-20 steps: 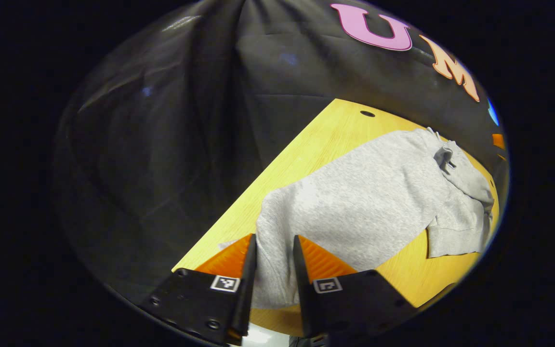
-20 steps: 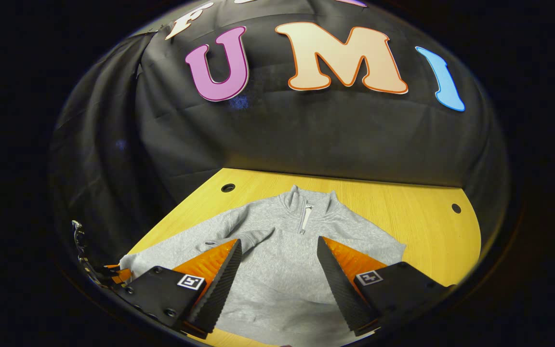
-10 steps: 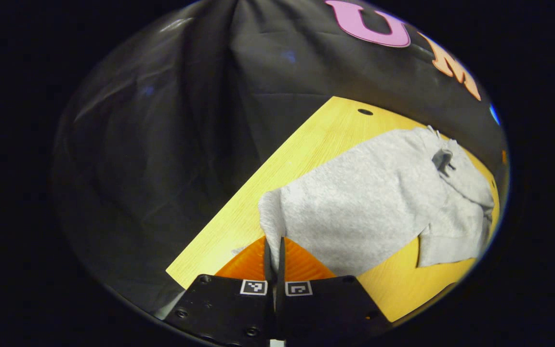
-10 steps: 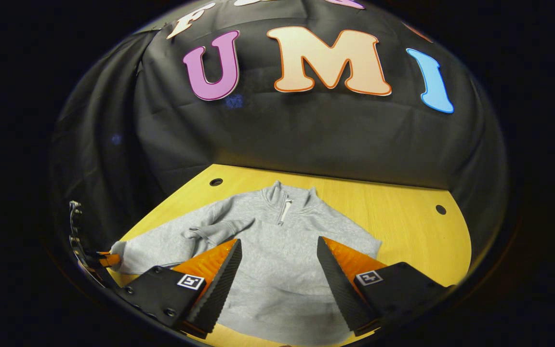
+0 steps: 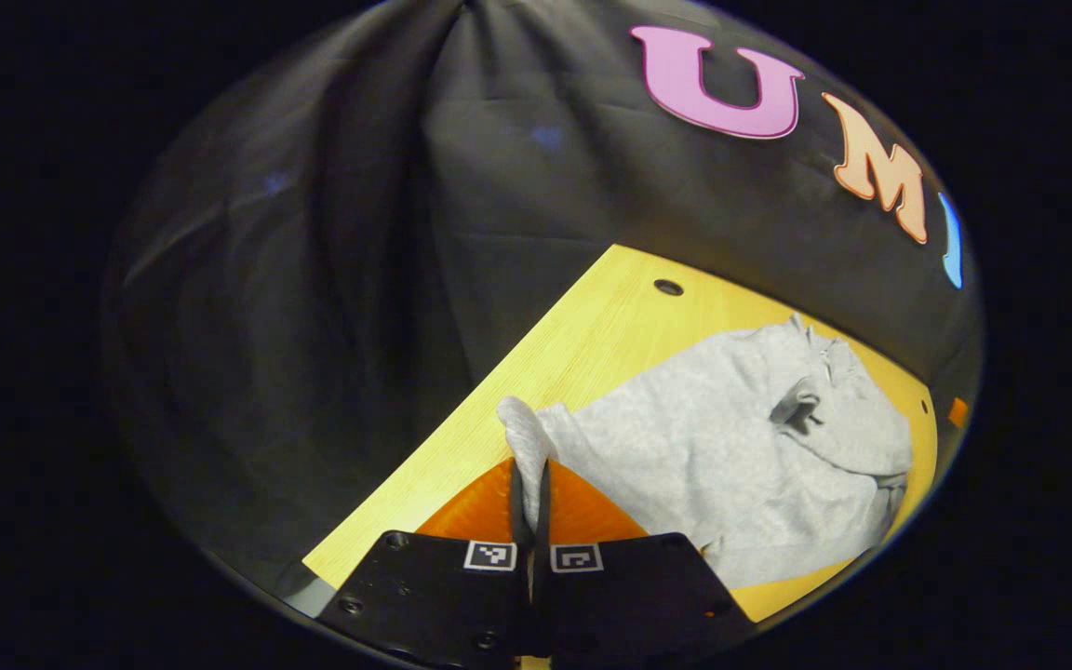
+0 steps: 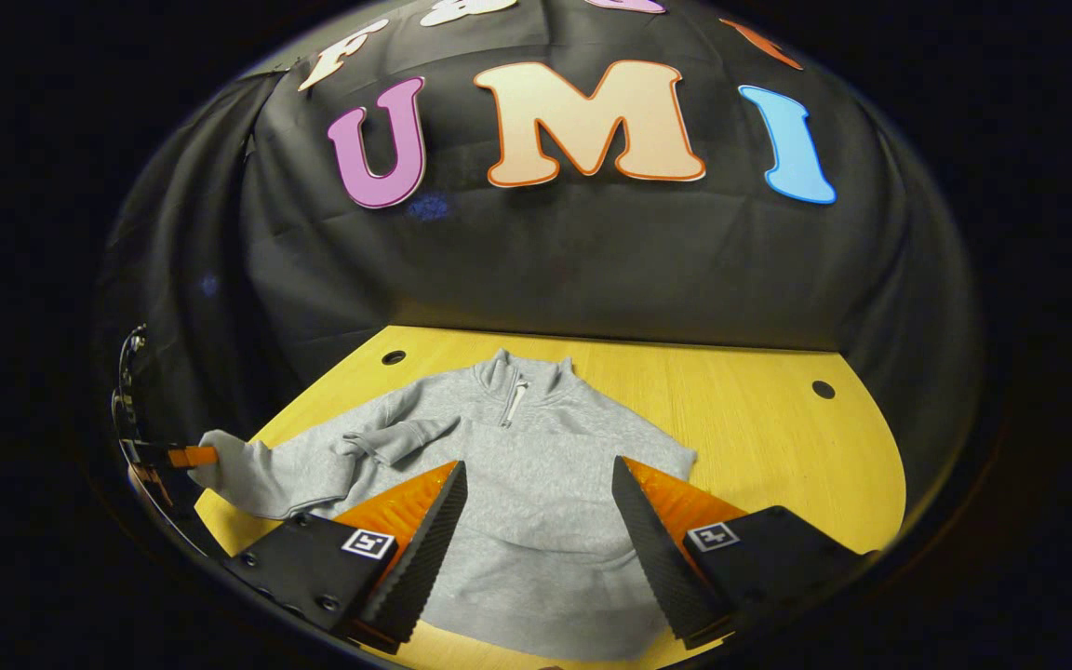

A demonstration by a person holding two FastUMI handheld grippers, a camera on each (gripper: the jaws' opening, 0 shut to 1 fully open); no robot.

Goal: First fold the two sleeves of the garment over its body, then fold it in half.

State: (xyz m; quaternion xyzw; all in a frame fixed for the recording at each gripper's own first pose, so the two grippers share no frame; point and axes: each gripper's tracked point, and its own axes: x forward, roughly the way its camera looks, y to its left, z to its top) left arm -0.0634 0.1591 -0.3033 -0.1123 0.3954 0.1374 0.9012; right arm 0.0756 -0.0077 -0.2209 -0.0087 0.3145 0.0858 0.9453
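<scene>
While the grey sweatshirt (image 6: 536,521) lay on the yellow table (image 6: 759,437), one sleeve (image 6: 401,437) was folded across its chest; the left gripper (image 5: 529,484) pinched a cuff (image 5: 519,433) at 6 o'clock; the right gripper (image 6: 536,540) hovered wide; its view showed the collar zip (image 6: 513,400) at 12.

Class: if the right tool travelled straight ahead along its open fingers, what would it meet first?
Probably the grey garment's body, lying between the right tool's spread fingers on the table; depth is uncertain.
</scene>
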